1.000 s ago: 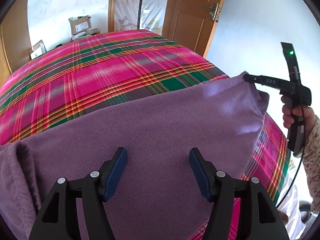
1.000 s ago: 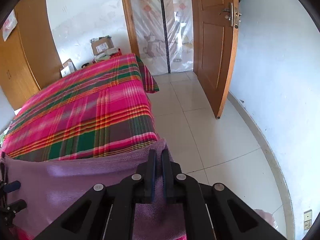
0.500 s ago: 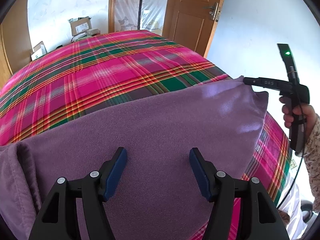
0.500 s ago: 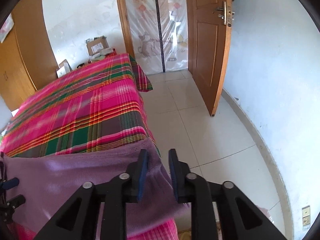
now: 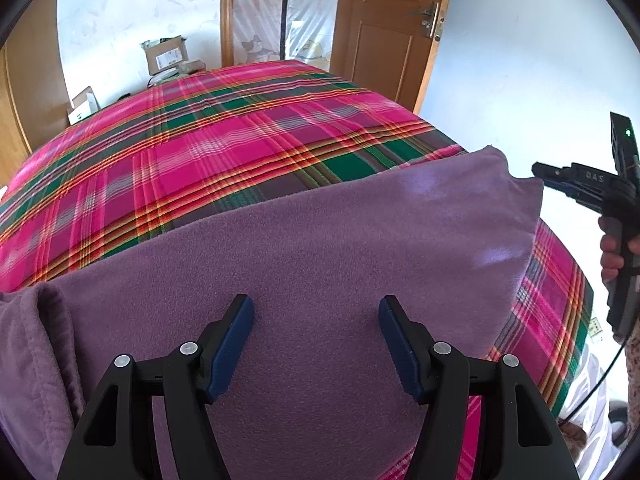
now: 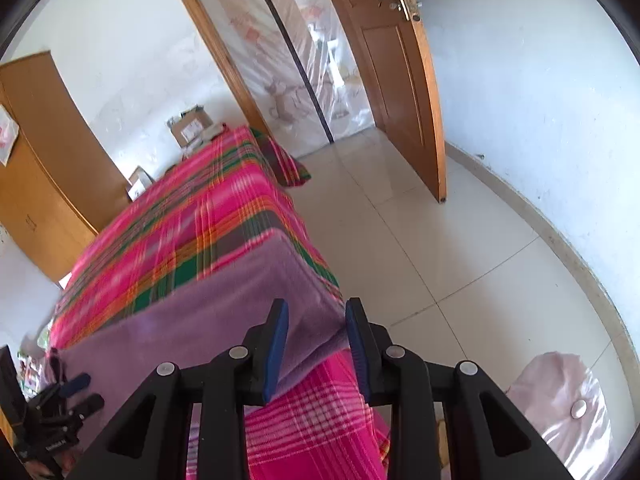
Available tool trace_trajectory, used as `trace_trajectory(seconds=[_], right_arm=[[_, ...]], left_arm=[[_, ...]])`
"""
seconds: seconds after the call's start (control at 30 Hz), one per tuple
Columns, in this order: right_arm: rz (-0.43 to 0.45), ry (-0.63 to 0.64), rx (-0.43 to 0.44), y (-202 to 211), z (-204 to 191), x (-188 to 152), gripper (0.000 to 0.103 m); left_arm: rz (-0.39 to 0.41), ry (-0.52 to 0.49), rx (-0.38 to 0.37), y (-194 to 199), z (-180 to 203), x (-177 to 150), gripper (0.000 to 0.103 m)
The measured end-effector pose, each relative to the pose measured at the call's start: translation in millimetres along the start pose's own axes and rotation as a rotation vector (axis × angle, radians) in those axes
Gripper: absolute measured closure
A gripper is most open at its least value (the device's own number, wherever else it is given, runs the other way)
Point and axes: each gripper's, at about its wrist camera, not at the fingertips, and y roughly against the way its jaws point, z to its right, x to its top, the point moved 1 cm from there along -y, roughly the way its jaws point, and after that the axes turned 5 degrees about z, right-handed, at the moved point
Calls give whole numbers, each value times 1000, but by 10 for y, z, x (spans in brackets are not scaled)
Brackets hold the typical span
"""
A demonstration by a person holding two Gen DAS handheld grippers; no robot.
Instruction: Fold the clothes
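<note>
Left wrist: both claws [image 5: 316, 338] [image 6: 316, 342] spread, garment [image 5: 320, 248] free.

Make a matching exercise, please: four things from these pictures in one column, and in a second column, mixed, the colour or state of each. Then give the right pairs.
Things
1. purple fleece garment
2. plaid bedspread
3. left tongs
4. wooden door

States or colours
A. pink with green and orange stripes
B. standing open beside the white wall
C. spread flat on the bed, one corner at its edge
D. open, hovering over the cloth, gripping nothing

Pairs: 1-C, 2-A, 3-D, 4-B

The right tongs are open too, with the garment's corner loose between them.
</note>
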Motion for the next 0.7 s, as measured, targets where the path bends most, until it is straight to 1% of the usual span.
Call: trace_trajectory(seconds=[0.03,0.07,0.1,0.13,0.17,0.2,0.27,0.33,0.47,0.57,0.63,0.67,0.7], right_arm=[[-6,2,1,-16,-8,-17,73],[-11,5,2,-31,-17,-34,77],[-17,7,3,-47,-25,-51,86],[-22,10,3,-63,-33,-69,87],[-28,12,4,-79,-42,-86,92],[-31,18,6,-88,-50,-86,93],[-12,51,-8,-47,-92,-73,93],[17,40,-16,21,-80,-53,93],[-15,14,-42,-42,-12,-64,93],[-32,6,-55,-92,9,-139,91],[-24,-20,-69,-77,52,-158,86],[-19,-41,-53,-60,83,-157,84],[-13,-63,-36,-44,114,-155,84]], left_arm=[[2,-3,3,-1,6,-3,36],[2,-6,6,-2,11,-5,36],[2,-8,8,-2,15,-6,36],[2,-10,11,-2,20,-7,36],[2,-12,13,-2,24,-8,36],[2,-14,15,-3,28,-9,36],[1,-14,17,-2,30,-10,36],[-1,-15,19,-2,33,-11,36],[-2,-19,22,-2,44,-13,36],[0,-22,27,0,52,-21,36],[-1,-23,30,-3,53,-20,36],[-2,-21,30,-5,50,-19,36],[-2,-20,30,-5,49,-18,36]])
